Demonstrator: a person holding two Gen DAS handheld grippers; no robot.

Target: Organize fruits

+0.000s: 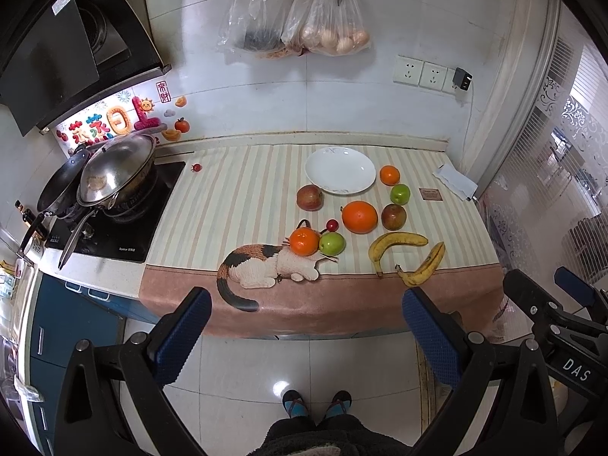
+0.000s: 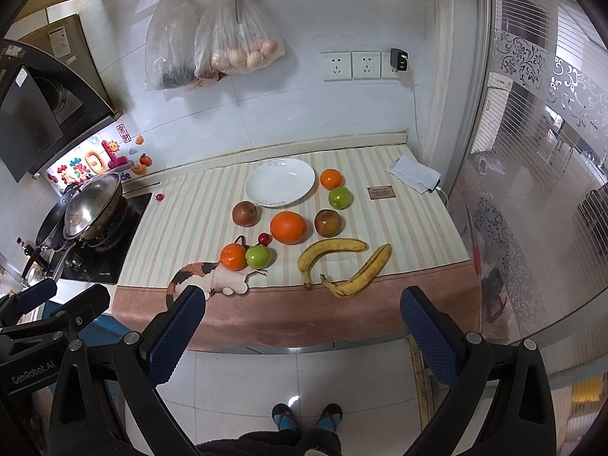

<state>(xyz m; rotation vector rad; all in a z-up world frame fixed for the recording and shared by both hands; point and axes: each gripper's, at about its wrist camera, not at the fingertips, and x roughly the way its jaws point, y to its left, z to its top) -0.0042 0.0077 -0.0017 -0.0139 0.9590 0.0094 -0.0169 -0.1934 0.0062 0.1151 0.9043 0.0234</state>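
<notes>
A white plate [image 1: 340, 170] [image 2: 280, 182] sits empty at the back of the striped cloth. Around it lie a large orange [image 1: 359, 216] [image 2: 288, 227], two small oranges [image 1: 389, 174] [image 1: 303, 241], two green apples [image 1: 401, 193] [image 1: 331, 243], two red apples [image 1: 309, 197] [image 1: 393, 216] and two bananas [image 1: 397, 244] [image 1: 425, 266] [image 2: 328, 252] [image 2: 361, 273]. My left gripper [image 1: 306, 326] and right gripper [image 2: 302, 325] are both open and empty, held in front of the counter's near edge, apart from all fruit.
A stove with a lidded wok [image 1: 114, 169] stands left of the cloth. Plastic bags [image 1: 300, 19] and scissors hang on the wall. A white cloth [image 1: 454, 181] and a small brown card [image 1: 430, 193] lie at the right. A glass partition is further right.
</notes>
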